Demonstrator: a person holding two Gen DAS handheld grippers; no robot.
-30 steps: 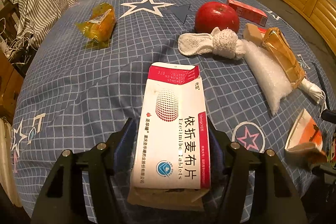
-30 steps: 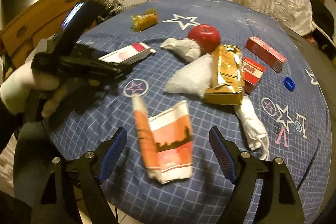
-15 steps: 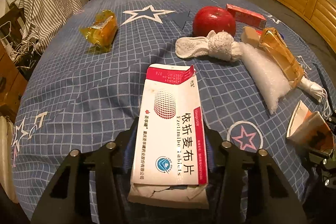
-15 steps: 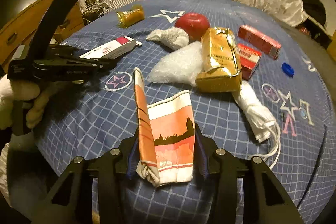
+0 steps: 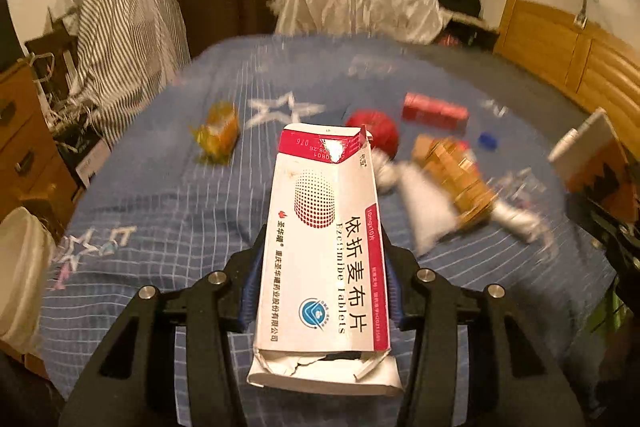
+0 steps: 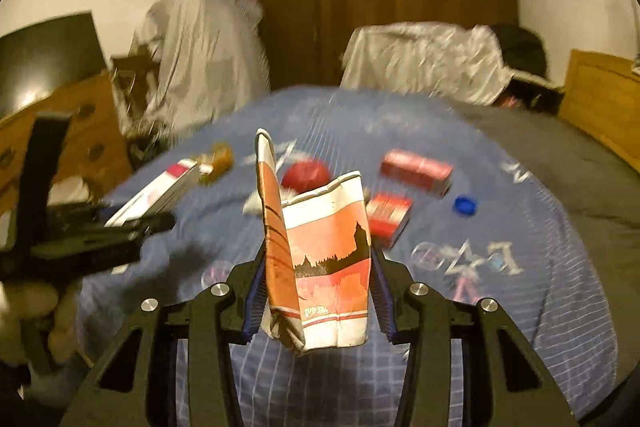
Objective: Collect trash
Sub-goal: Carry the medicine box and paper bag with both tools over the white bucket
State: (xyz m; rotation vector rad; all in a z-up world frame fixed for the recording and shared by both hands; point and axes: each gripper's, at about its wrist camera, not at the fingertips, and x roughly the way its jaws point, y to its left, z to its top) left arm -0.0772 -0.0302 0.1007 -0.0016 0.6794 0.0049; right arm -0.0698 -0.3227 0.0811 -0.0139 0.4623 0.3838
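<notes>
My left gripper (image 5: 322, 269) is shut on a white and pink tablet box (image 5: 324, 239) and holds it lifted above the blue checked bedspread (image 5: 160, 211). My right gripper (image 6: 316, 287) is shut on a crushed orange and white paper cup (image 6: 324, 267), also lifted off the bed. The cup shows at the right edge of the left wrist view (image 5: 592, 163). The left gripper with the box shows at the left of the right wrist view (image 6: 92, 235).
On the bed lie a red apple (image 5: 374, 135), a yellow wrapper (image 5: 218, 131), a red carton (image 5: 434, 111), a gold packet (image 5: 460, 183), a white plastic bag (image 5: 424, 203) and a blue cap (image 6: 465, 205). A wooden dresser (image 5: 24, 155) stands left, a headboard (image 5: 580, 67) right.
Both grippers have risen off the bed and tilted up, carrying the tablet box and the paper cup. The right gripper closed on the cup one second ago.
</notes>
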